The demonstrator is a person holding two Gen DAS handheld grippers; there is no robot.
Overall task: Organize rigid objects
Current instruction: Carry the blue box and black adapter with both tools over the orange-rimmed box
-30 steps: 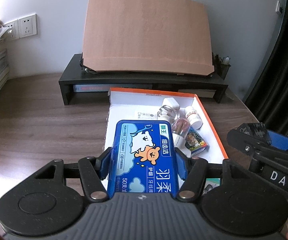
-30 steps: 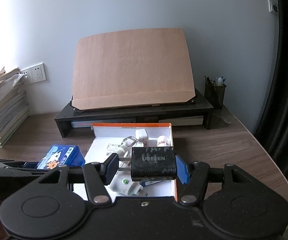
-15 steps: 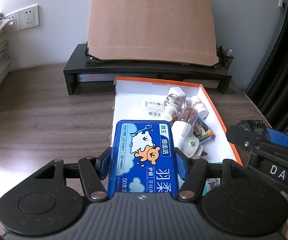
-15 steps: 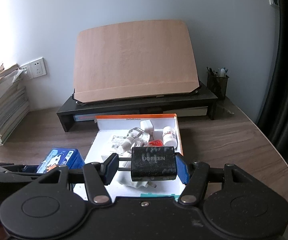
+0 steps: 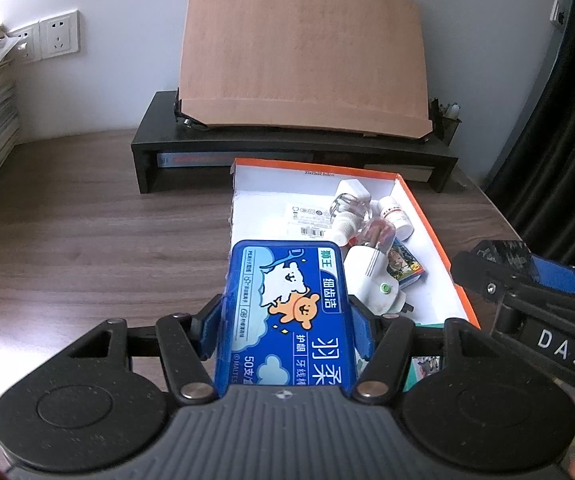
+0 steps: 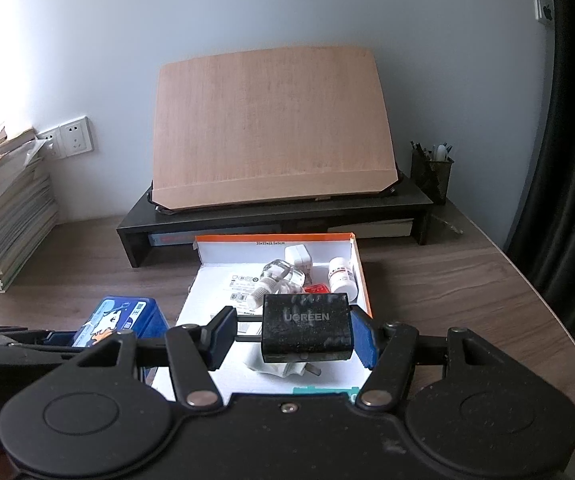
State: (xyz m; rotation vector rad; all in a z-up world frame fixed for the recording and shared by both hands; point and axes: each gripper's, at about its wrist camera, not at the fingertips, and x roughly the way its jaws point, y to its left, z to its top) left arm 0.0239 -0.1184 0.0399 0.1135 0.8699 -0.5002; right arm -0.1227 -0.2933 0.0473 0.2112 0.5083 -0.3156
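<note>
Where the blue floss-pick box (image 5: 287,312) sits clamped lengthwise between the blue pads of the left tongs (image 5: 287,316), we see it held above the near left corner of the orange-rimmed carton (image 5: 431,216), its cartoon label facing up. At the right tongs (image 6: 295,336) we find a black UGREEN charger (image 6: 305,330) gripped between the pads, raised over the near half of the same carton. Inside the carton we note a white plug adapter (image 5: 371,280) nearest the tongs, a small printed card box (image 5: 405,268) just beside it, a clear glass bottle (image 5: 345,210) lying on its side, a white pill bottle (image 5: 395,216) along the right wall, and a white cube charger (image 5: 351,190) near the far wall. A barcode label (image 5: 307,220) lies on the white floor of the carton. The carton rests on the wooden worktop (image 5: 87,220), just before a black monitor riser (image 5: 295,148) that carries a tilted brown board (image 5: 303,52). Beyond, we mark a pen holder (image 6: 431,172) at the right, a paper stack (image 6: 7,216) at the left, and wall sockets (image 5: 47,38).
</note>
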